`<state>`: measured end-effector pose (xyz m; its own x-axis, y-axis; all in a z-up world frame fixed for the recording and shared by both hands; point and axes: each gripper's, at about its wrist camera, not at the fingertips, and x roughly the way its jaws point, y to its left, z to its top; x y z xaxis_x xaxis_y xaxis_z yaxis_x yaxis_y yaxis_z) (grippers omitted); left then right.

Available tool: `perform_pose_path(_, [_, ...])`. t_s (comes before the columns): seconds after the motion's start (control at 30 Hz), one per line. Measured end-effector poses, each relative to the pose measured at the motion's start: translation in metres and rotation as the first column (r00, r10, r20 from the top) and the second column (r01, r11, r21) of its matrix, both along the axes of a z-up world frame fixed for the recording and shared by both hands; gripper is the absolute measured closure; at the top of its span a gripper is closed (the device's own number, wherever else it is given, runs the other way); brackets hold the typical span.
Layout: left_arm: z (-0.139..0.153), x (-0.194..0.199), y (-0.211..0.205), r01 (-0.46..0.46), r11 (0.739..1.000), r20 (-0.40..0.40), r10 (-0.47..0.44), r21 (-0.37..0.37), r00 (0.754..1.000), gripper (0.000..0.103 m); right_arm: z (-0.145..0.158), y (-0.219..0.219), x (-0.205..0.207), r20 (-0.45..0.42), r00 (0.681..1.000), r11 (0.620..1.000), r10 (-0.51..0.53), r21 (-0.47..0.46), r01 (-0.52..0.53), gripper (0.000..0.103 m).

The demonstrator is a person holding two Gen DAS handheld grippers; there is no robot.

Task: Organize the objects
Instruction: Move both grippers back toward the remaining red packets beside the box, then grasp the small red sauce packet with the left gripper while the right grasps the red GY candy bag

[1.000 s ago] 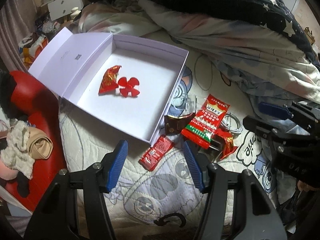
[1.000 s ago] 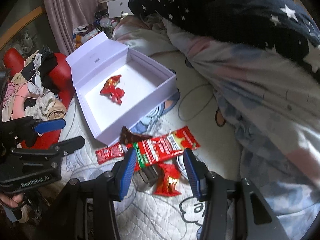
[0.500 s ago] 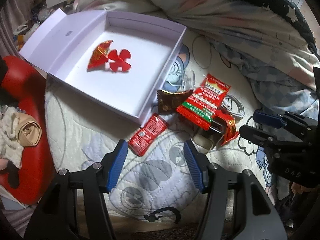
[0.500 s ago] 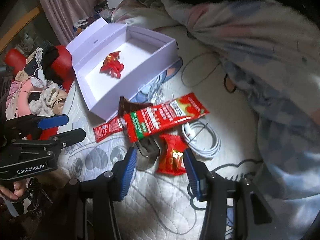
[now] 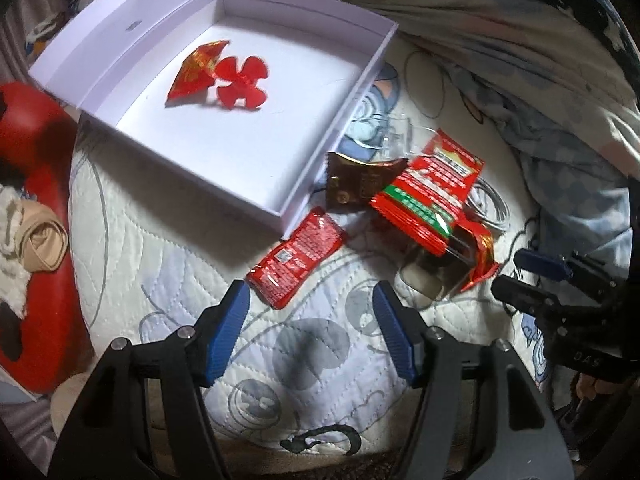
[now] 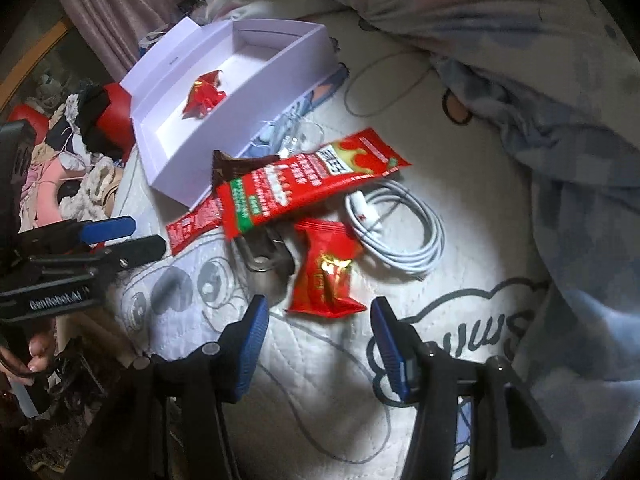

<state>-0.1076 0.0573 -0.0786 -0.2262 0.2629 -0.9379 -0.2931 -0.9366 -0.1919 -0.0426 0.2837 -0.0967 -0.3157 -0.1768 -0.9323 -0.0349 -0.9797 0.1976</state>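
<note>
Spreading both empty grippers: my left gripper (image 5: 310, 316) sits just below the flat red foil sachet (image 5: 296, 256), its long axis slanting toward upper right; my right gripper (image 6: 316, 328) below the crinkled red candy wrapper (image 6: 326, 270).

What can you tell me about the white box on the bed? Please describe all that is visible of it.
The white box is a shallow rectangular box that looks like stiff cardboard. It lies open on the quilt, its hinged lid folded flat to the far side. Inside lie a red foil packet and a red flower-shaped piece, side by side. A small red sachet and a brown packet lie against its near corner.
</note>
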Motion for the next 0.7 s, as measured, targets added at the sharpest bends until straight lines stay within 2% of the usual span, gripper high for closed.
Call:
perform_pose_path(0.1, [-0.007,-0.004,-0.006,-0.018,0.999,0.03,0.017,0.036,0.999,0.04,-0.007,0.004,-0.003,0.012,1.0,1.0,-0.019,-0.01,0.02,0.05])
perform_pose_path(0.4, [-0.025,-0.013,-0.017,-0.021,0.999,0.054,0.019,0.03,0.998,0.04,-0.023,0.002,-0.018,0.039,0.999,1.0,-0.007,-0.029,0.008,0.05])
perform_pose_path(0.7, [-0.038,-0.018,-0.006,0.082,0.996,0.004,-0.082,-0.044,0.997,0.04,-0.033,0.004,-0.026,0.065,0.998,0.999,-0.01,-0.039,0.012,0.05])
